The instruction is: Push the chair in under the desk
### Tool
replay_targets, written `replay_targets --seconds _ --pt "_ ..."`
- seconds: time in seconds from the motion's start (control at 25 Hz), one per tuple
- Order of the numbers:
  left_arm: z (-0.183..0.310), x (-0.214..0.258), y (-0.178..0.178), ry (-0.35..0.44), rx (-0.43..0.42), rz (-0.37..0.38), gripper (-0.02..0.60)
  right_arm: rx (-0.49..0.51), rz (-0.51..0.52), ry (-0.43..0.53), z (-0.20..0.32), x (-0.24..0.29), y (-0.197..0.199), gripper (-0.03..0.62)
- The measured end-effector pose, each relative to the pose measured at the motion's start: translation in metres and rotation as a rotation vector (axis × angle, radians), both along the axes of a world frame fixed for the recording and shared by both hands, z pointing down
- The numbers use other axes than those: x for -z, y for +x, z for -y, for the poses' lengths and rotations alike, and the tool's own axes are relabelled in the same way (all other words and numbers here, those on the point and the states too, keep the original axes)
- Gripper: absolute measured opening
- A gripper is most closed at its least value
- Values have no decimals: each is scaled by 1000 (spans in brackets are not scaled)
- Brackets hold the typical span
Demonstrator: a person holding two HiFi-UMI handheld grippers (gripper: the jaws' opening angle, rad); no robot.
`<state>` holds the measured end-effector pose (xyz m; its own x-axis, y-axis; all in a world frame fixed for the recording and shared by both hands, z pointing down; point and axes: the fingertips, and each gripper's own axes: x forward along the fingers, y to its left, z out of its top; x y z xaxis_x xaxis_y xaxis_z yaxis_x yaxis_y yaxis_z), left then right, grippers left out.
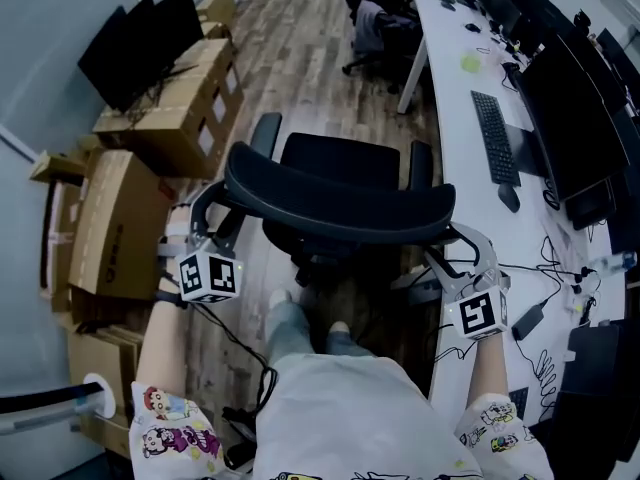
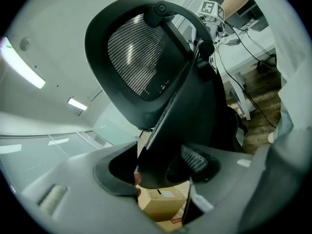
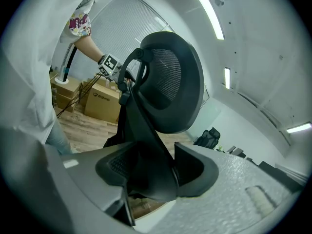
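A black mesh-back office chair (image 1: pixel 340 203) stands on the wood floor just left of the white desk (image 1: pixel 455 118), its seat (image 1: pixel 340 163) pointing away from me. My left gripper (image 1: pixel 205 213) is at the left end of the backrest, and my right gripper (image 1: pixel 455 243) is at the right end. In the left gripper view the backrest's (image 2: pixel 141 62) edge fills the gap of the left gripper (image 2: pixel 163 172), whose pads are against it. The right gripper view shows the same: the right gripper (image 3: pixel 151 174) is closed on the edge of the backrest (image 3: pixel 170 87).
Stacked cardboard boxes (image 1: pixel 170 118) with dark monitors (image 1: pixel 140 43) line the left wall. The desk carries a keyboard (image 1: pixel 494 138), monitors (image 1: pixel 570 118) and cables. Another chair (image 1: pixel 380 28) sits farther along. A cable (image 1: pixel 250 368) trails on the floor by my legs (image 1: pixel 300 328).
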<state>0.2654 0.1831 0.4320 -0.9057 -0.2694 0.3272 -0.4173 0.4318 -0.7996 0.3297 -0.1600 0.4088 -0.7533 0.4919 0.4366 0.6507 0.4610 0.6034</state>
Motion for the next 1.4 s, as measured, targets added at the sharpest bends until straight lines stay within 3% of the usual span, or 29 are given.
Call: replay_targets --seconds 0.76,1.4 --pt "-17 -2 -120 1 -185 32 275 -189 23 11 -26 -6 -82 229" --pt "-29 -2 -194 15 -260 51 275 -237 0 -4 -47 -9 -138 224"
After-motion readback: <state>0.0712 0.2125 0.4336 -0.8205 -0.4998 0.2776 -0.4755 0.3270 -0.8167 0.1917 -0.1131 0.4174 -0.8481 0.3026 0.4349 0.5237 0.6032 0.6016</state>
